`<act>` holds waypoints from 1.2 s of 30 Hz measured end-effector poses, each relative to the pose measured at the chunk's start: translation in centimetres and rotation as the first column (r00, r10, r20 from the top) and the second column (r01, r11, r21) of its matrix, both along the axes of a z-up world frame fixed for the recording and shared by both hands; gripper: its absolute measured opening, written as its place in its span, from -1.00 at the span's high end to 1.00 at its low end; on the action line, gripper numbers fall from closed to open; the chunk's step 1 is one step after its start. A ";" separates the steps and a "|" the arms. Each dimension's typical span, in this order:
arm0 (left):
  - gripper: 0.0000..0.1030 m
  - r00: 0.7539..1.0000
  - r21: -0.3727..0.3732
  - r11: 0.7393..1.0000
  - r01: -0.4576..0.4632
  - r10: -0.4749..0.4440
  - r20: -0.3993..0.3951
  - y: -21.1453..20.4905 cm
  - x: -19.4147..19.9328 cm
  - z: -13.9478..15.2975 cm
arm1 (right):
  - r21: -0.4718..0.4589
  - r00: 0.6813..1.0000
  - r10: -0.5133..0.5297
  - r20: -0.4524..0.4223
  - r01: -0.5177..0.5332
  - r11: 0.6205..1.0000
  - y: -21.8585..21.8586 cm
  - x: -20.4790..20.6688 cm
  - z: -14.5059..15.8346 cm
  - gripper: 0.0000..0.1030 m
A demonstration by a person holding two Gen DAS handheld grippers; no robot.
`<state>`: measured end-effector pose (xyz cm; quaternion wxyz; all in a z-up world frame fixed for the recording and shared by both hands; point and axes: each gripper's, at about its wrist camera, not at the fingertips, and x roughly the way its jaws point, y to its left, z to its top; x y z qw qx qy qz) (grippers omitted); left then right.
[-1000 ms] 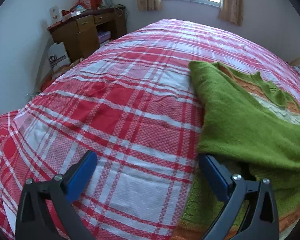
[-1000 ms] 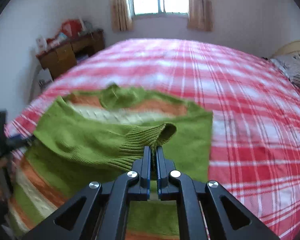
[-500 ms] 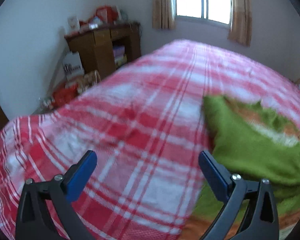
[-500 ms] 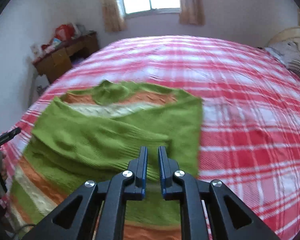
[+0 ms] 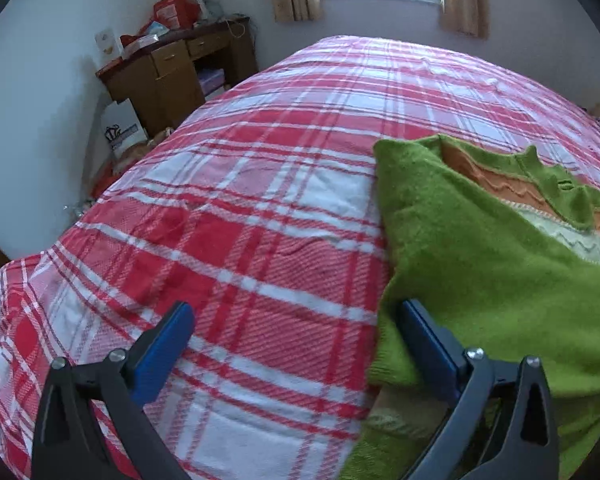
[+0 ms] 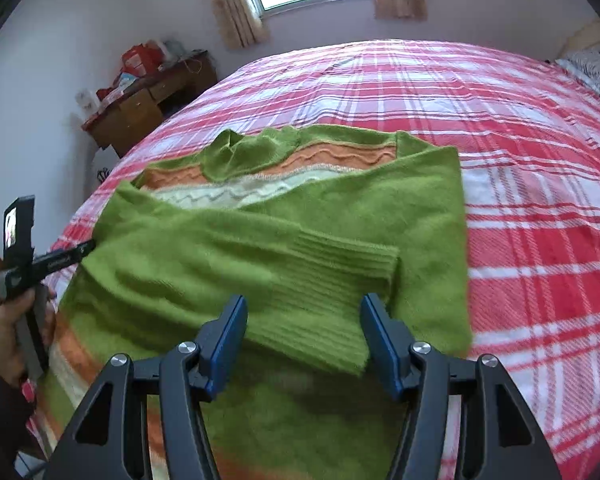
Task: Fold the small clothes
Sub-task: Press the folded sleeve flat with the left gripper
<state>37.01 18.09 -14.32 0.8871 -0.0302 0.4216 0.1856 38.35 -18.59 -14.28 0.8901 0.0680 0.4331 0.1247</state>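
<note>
Near the foot edge of the bed [image 6: 540, 208], on its red-and-white checked cover, lies the fuzzy green knitted sweater with orange and cream wavy bands [image 6: 340, 216], neck toward the window wall. One sleeve is folded across the chest, its ribbed green cuff [image 6: 340, 276] lying flat just ahead of my right tongs [image 6: 303, 342]. Those jaws have just been opening; they stand apart now, straddling the cuff's near end without pressing it, so I judge the sleeve laid down and let go. It sits where it does to narrow the garment into a tidy rectangle before the body gets folded.

My left tongs [image 5: 296, 350] are spread wide too, holding nothing. Their right-hand finger [image 5: 428, 344] noses against the sweater's fluffy side edge, while the other hangs over bare checked cover, so they look placed to take that side next, or perhaps to pin it. From the right wrist view, my left hand [image 6: 16, 332] grips its tool beside the sweater's left edge.

I reckon the sleeves are done and the lengthwise fold remains. Soft knit like this slides and bunches, so any lift should be low and slow.
</note>
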 end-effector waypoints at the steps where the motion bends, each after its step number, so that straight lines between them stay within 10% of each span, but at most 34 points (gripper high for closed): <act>1: -1.00 1.000 -0.020 1.000 -0.012 0.012 0.000 0.6 -0.2 -0.2 | -0.016 1.000 0.002 0.005 -0.002 1.000 0.3 -0.5 0.1 -0.17; 36: -1.00 0.996 0.049 0.995 -0.086 0.084 0.040 0.5 -1.9 1.1 | -0.096 0.998 0.008 0.056 -0.003 0.995 3.6 -1.0 -0.3 -0.27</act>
